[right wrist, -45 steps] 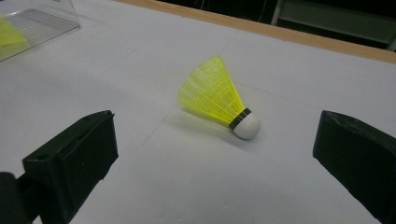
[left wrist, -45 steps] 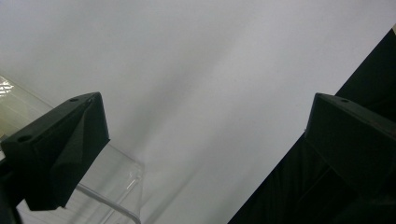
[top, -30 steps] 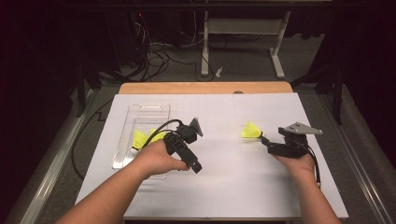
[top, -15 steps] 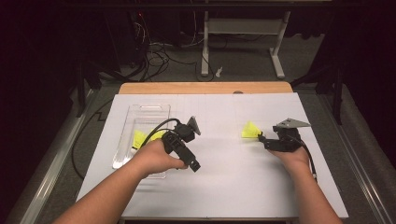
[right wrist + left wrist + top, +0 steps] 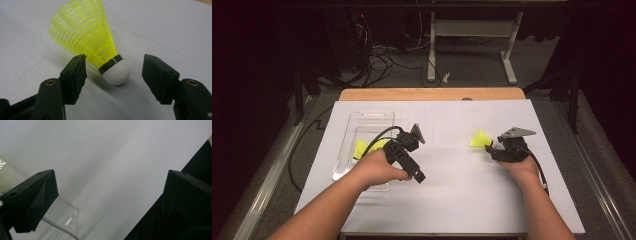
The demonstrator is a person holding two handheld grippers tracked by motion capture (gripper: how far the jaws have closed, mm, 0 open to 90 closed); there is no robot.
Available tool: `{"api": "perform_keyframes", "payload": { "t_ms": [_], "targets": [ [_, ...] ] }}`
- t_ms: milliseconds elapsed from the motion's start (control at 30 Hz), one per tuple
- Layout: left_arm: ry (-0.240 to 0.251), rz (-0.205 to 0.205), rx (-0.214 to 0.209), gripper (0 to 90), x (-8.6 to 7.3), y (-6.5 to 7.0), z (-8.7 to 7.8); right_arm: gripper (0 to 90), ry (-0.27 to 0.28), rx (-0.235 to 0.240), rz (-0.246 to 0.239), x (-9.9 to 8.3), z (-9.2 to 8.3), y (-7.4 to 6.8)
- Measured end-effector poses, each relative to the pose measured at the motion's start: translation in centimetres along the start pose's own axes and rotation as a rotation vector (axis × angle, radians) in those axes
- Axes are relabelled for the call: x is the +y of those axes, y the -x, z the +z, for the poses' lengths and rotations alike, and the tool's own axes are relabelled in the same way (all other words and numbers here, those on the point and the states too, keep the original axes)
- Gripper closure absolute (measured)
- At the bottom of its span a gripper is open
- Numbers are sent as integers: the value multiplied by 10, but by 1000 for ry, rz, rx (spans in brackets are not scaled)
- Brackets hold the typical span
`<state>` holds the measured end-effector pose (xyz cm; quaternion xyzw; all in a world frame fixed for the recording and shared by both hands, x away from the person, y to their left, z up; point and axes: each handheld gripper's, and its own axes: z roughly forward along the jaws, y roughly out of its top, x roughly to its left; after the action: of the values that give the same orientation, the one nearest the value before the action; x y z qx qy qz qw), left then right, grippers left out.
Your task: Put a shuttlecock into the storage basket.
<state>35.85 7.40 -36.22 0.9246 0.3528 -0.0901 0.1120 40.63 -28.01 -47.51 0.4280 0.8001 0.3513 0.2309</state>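
My right gripper (image 5: 113, 72) had its two black jaws parted on either side of the white rounded cork nose of a yellow plastic-skirted shuttlecock (image 5: 97, 47), and they had just been closing in on it. In the right gripper view neither pad touched the nose; I saw a gap on both sides, so I had no hold on it. The shuttlecock lay on its side on the white paper-covered table (image 5: 452, 200), skirt flaring away from my jaws, nose toward them. From the high view the right gripper (image 5: 490, 148) sat just beside that shuttlecock (image 5: 480, 138), with my right hand (image 5: 523, 167) behind it.

My left gripper (image 5: 110, 195) stood wide open with nothing between its jaws; past them I saw bare white table and, by the left jaw, a corner of a clear plastic rectangular tray (image 5: 62, 220). In the high view my left hand (image 5: 379, 170) held that gripper (image 5: 404, 150) well apart from the shuttlecock, on its far left. The tray (image 5: 367, 120) lay beyond that again, touching nothing of mine that I could make out, and it held a second yellow shuttlecock (image 5: 361, 148), partly hidden by my left gripper's black cable (image 5: 379, 137).
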Motion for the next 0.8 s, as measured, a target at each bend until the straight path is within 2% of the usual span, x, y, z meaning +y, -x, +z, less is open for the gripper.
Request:
{"api": "perform_keyframes", "payload": {
  "t_ms": [167, 467, 800],
  "targets": [
    [-2, -2, -2, 7, -1, -1, 0, 406, -16, -3, -14, 0, 4, -1],
    [2, -6, -4, 7, -1, -2, -1, 469, -5, -19, -21, 1, 5, -1],
    [7, -7, -5, 7, -1, -1, -1, 587, -17, -38, -53, 2, 7, -2]
  ]
}}
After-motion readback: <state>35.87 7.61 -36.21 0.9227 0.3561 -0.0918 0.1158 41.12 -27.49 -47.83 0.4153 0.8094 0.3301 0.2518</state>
